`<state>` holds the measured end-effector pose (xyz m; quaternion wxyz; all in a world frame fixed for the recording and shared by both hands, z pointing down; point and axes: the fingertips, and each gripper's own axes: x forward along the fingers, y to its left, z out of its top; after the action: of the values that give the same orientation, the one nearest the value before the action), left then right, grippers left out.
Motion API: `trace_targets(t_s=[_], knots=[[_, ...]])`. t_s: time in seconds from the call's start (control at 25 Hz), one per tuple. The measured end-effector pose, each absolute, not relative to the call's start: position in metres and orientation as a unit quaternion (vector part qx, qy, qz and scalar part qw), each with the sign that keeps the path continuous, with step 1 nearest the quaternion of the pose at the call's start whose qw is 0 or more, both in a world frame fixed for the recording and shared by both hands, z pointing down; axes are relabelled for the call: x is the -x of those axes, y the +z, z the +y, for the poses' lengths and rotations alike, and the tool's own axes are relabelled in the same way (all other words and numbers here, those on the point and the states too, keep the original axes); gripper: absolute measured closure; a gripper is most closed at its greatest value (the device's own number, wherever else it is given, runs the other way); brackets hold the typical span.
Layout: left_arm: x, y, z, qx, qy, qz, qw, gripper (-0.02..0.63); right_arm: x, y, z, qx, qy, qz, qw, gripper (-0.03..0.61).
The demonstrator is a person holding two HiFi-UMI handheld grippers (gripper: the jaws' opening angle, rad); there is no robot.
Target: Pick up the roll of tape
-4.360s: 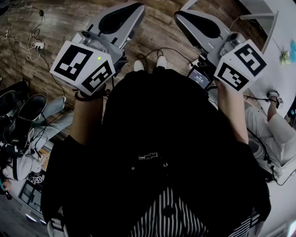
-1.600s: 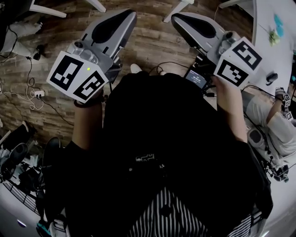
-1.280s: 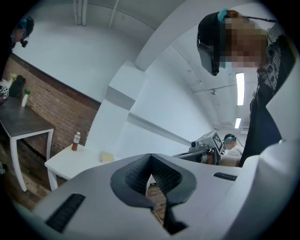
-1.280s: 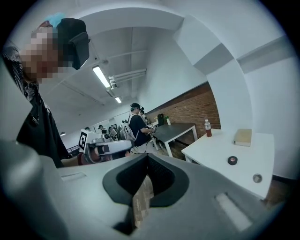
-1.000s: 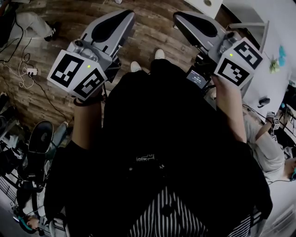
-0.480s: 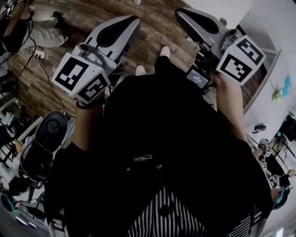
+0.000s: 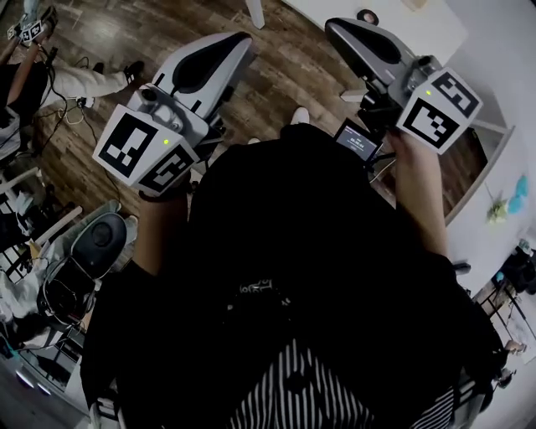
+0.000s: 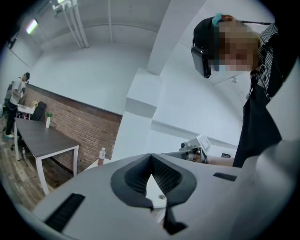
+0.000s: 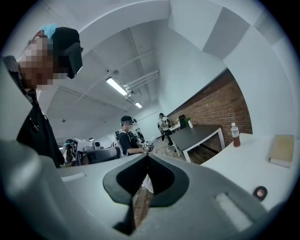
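A small dark round thing (image 9: 259, 191), perhaps the roll of tape, lies on the white table (image 9: 234, 164). In the head view it shows at the top edge (image 7: 366, 15), just beyond my right gripper's tip. My right gripper (image 7: 331, 25) is held level in front of my body, shut and empty; its jaws (image 9: 146, 157) meet with nothing between them. My left gripper (image 7: 243, 38) is also held out level over the wooden floor, and its jaws (image 8: 151, 157) are shut on nothing.
On the white table stand a bottle (image 9: 235, 134) and a tan book (image 9: 282, 150). A dark table (image 9: 197, 133) stands by the brick wall, with people (image 9: 127, 136) beyond it. A chair (image 7: 96, 243) and seated people are at my left.
The whole view has swung as I turn: the white table with the round thing has come in at the top. Both grippers moved along with me and stayed shut.
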<state>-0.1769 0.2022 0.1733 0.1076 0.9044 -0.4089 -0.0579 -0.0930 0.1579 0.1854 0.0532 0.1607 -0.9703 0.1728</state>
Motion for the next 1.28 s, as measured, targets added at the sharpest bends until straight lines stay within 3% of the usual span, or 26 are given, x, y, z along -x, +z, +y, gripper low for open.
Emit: trace_targets(t_s=[0.8,1.28], knots=[[0.083,0.166,0.100,-0.903,-0.005,-0.405,0.140,0.607,0.010,0.198,0.064,-0.137,0.226,-0.964,0.023,0.574],[0.022,0.152,0.057,-0.934,0.024,-0.328,0.137,0.607,-0.072,0.195,0.032,-0.232,0.235,-0.944,-0.019,0.574]])
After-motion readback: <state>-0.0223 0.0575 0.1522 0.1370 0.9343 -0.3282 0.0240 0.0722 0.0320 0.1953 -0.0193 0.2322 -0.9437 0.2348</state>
